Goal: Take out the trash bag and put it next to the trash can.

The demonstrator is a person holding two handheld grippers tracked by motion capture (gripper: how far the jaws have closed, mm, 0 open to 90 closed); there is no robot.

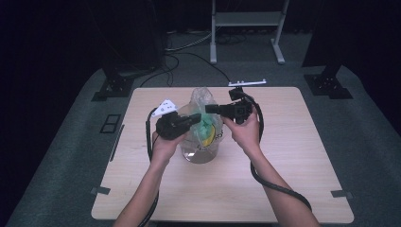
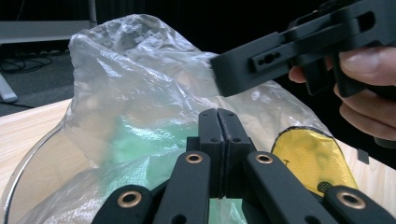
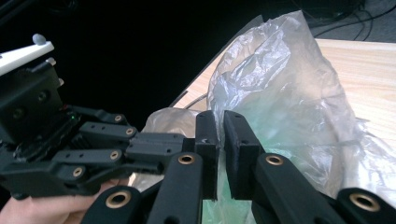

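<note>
Near the table's (image 1: 293, 189) far edge | left gripper (image 1: 195, 118) and right gripper (image 1: 211, 109) pinch the plastic bag's (image 1: 203, 101) rim (likely parting it) | bowl (image 1: 201, 156) beneath.

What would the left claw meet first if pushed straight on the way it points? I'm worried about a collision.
Probably the clear plastic bag, which lies right past the left claw. The right claw crosses higher up; depth is unclear.
</note>
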